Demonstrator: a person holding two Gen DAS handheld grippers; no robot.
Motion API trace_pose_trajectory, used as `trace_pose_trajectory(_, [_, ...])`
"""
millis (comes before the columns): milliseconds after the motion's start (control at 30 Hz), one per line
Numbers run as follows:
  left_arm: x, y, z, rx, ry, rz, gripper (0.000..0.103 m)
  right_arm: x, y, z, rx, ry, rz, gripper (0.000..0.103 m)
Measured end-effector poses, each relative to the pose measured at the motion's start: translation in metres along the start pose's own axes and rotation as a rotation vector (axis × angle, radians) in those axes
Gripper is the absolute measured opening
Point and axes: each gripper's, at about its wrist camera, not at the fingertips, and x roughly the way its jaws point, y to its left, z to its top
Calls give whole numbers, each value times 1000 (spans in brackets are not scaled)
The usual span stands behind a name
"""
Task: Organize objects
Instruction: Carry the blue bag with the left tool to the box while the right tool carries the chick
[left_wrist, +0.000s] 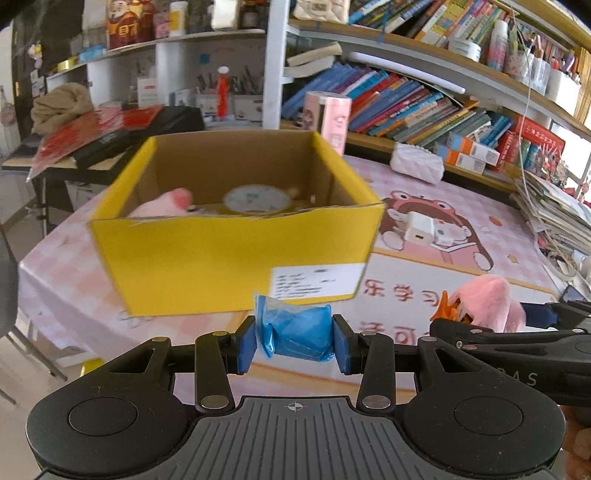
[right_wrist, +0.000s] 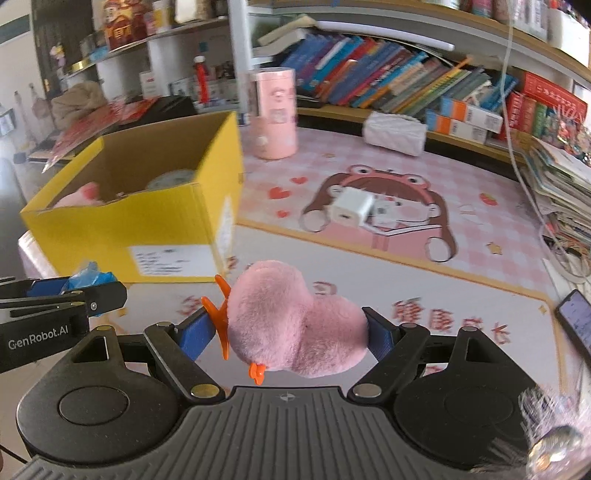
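My left gripper (left_wrist: 294, 338) is shut on a crumpled blue plastic bag roll (left_wrist: 297, 334), held above the table just in front of a yellow cardboard box (left_wrist: 229, 251). Inside the box lie a pink plush (left_wrist: 166, 206) and a round white clock-like disc (left_wrist: 256, 199). My right gripper (right_wrist: 291, 332) is shut on a pink plush toy with orange feet (right_wrist: 291, 321), to the right of the box (right_wrist: 122, 229). The left gripper with the blue bag (right_wrist: 88, 278) shows at the left of the right wrist view. The pink plush (left_wrist: 487, 302) shows at the right of the left wrist view.
A white charger cube (right_wrist: 351, 206) lies on the pink cartoon table mat (right_wrist: 461, 229). A pink cylindrical tin (right_wrist: 273, 114) and a white quilted pouch (right_wrist: 395, 133) stand at the back. Bookshelves line the rear, stacked papers (right_wrist: 561, 188) and a phone (right_wrist: 576, 321) sit at the right.
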Motion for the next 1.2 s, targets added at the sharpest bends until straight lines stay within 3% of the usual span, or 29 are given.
trace_pose_trajectory(767, [-55,67,-22,-7,-88,47,40,-27,87,-20,-34,-50,54,82])
trace_pose_trajectory(1200, [-68,86,-6,-14,-175,65,40,-35,110,-11,-70,-94,63,82])
